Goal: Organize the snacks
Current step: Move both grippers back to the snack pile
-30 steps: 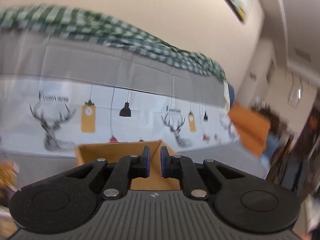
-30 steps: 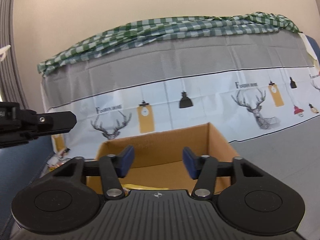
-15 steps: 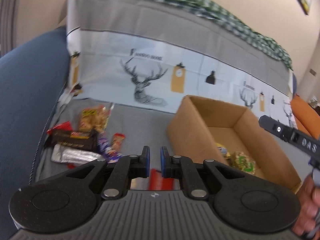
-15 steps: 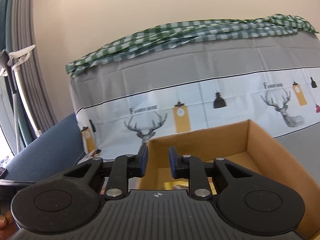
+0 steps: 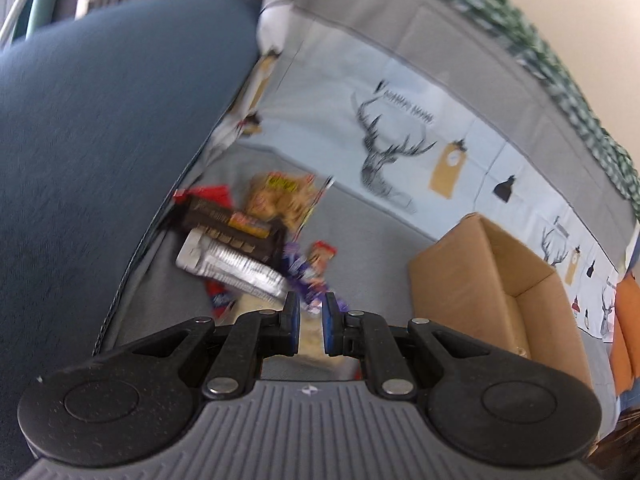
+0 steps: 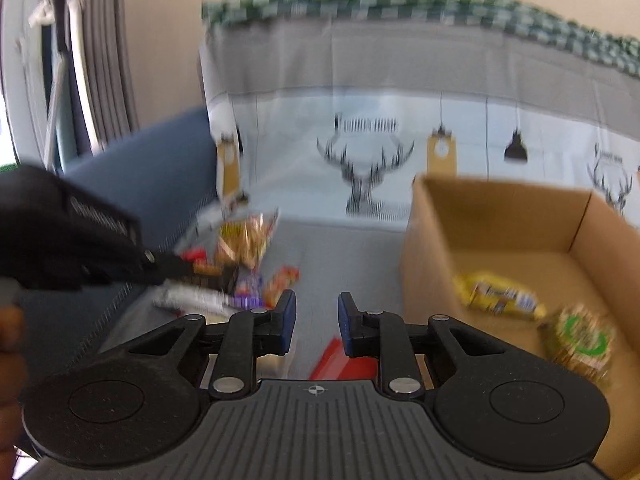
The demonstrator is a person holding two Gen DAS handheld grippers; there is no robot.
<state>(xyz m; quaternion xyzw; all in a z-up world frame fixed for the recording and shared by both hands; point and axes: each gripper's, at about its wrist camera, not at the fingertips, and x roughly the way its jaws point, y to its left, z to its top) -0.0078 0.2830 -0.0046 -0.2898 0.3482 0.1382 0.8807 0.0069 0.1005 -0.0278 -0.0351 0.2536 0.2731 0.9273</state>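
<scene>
A pile of snacks lies on the grey seat: a dark brown bar, a silver packet, a yellowish nut bag and a purple packet. My left gripper hovers just short of the pile, shut and empty. It also shows in the right wrist view as a black body reaching over the pile. The open cardboard box holds a yellow packet and a green-labelled packet. My right gripper hangs between pile and box, a narrow gap between its empty jaws, above a red packet.
A blue sofa arm rises left of the pile. The backrest wears a deer-print cover with a green checked cloth on top. An orange cushion lies beyond the box. Grey curtains hang at far left.
Both views have swung left and down, from the backrest and box to the snack pile. The right jaws have closed from wide to a narrow gap. The left gripper now shows in the right view.
</scene>
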